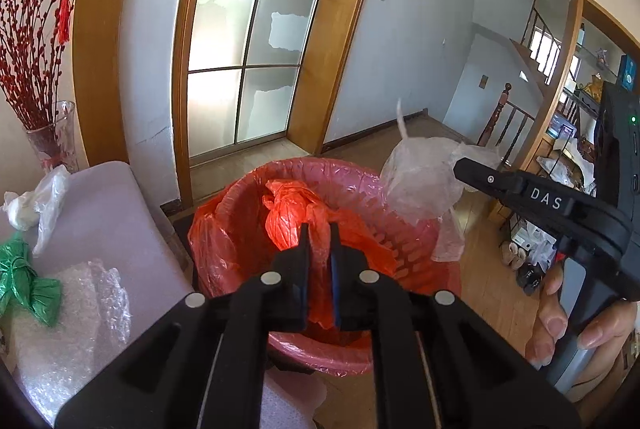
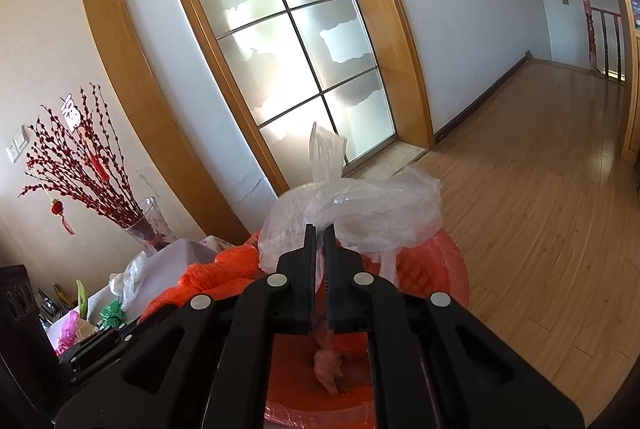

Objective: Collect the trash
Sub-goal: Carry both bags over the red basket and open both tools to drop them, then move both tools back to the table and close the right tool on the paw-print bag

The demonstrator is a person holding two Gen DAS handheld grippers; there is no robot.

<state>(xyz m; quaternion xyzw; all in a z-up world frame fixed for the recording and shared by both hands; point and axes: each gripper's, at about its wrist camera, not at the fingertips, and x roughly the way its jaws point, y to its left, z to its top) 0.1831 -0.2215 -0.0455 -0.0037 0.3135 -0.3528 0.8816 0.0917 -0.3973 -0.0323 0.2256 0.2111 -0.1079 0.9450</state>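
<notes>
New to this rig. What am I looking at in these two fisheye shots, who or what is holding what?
No robot here: a person holds a pair of hand-held tongs in each hand, with a camera on each looking along its fingers. One picture is from the left tongs, the other from the right tongs.

Both reach over a bin lined with a pink bag. The left tongs pinch an orange plastic bag. The right tongs pinch a clear plastic bag; the left view shows them from the side, with the person's hand on the handle.

On the pale surface beside the bin lie a green bag, bubble wrap and a white bag.
</notes>
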